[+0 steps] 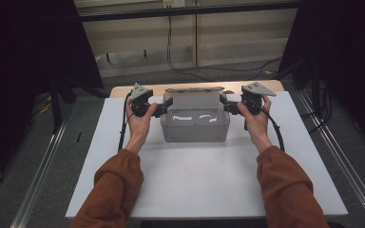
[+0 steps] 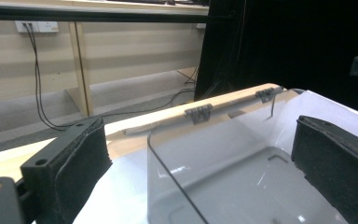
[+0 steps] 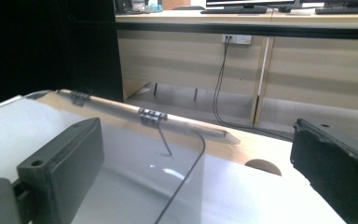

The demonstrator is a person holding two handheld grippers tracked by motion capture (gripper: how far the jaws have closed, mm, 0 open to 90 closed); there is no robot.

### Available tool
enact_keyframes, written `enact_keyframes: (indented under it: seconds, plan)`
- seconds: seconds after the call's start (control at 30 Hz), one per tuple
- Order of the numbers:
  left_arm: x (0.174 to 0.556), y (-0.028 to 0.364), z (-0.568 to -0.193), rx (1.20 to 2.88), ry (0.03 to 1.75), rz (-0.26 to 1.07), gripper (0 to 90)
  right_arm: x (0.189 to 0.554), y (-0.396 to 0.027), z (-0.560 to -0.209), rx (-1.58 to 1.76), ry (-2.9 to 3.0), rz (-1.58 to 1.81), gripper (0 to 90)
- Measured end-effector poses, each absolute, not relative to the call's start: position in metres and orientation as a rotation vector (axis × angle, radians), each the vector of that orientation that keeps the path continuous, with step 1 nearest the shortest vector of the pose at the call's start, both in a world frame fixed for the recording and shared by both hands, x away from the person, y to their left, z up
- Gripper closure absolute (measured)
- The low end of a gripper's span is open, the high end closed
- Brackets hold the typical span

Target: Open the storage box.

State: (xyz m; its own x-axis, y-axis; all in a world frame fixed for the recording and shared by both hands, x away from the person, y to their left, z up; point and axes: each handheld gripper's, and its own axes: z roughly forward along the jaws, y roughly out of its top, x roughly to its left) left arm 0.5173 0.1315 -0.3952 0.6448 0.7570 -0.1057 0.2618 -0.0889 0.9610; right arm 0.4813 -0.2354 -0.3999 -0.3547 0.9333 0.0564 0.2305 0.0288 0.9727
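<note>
Clear plastic box (image 1: 195,122) stands on the white board (image 1: 204,175), lid hinged up at the far side, between the two grippers. Left gripper (image 1: 167,105) is held at its left end, jaws wide, nothing gripped; the box wall is seen just inside its far jaw. Right gripper (image 1: 224,102) mirrors it at the right end, jaws likewise spread and empty. Judgement: both ends are best approached level and together, jaws closed evenly on the walls, so the box is not skewed.

High view looks down from overhead; both gripper views sit close, sharing the clear box (image 1: 195,124).
</note>
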Motion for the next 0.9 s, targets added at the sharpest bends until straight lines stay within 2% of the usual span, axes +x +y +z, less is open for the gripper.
enact_keyframes:
  seconds: [0.33,0.9]
  plan:
    - [0.475,0.149,-0.399,1.627,0.816,0.543,5.5,0.436,-0.244,-0.406,1.149,1.646,1.352,0.8]
    - [0.401,0.182,-0.42,1.605,0.81,0.588,3.2,0.363,-0.256,-0.421,1.146,1.602,1.302,1.4]
